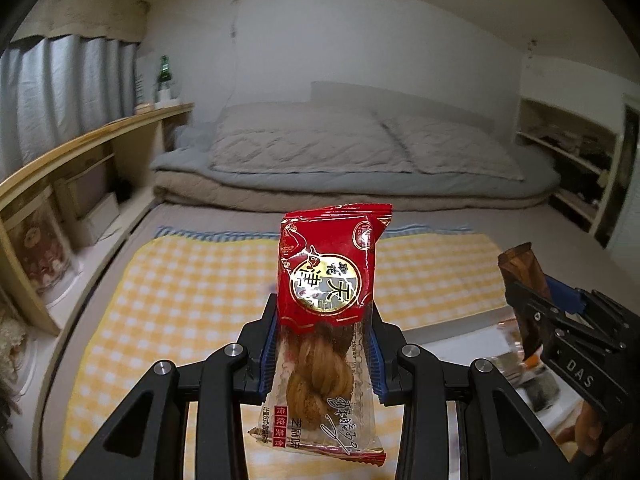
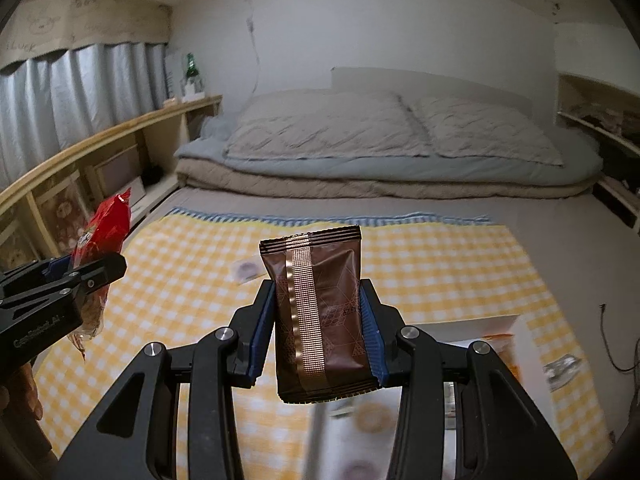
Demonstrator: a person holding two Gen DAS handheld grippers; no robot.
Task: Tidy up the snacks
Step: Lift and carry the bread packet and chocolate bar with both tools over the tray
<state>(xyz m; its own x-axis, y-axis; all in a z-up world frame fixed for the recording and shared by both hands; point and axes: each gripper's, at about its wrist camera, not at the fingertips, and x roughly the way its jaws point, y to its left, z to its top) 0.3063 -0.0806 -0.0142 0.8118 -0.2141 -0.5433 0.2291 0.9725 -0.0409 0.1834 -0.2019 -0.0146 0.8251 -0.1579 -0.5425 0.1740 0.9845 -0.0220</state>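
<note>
My left gripper is shut on a red and clear snack packet with a twisted pastry inside, held upright above the yellow checked cloth. My right gripper is shut on a brown foil snack packet, also upright. In the left wrist view the right gripper shows at the right edge with the brown packet. The right wrist view catches the left gripper at the left edge, holding the red packet.
A white box or tray with blurred snack packets lies on the cloth below the grippers. A small round snack lies on the cloth further back. Folded bedding fills the back, a wooden shelf runs along the left, shelves stand at right.
</note>
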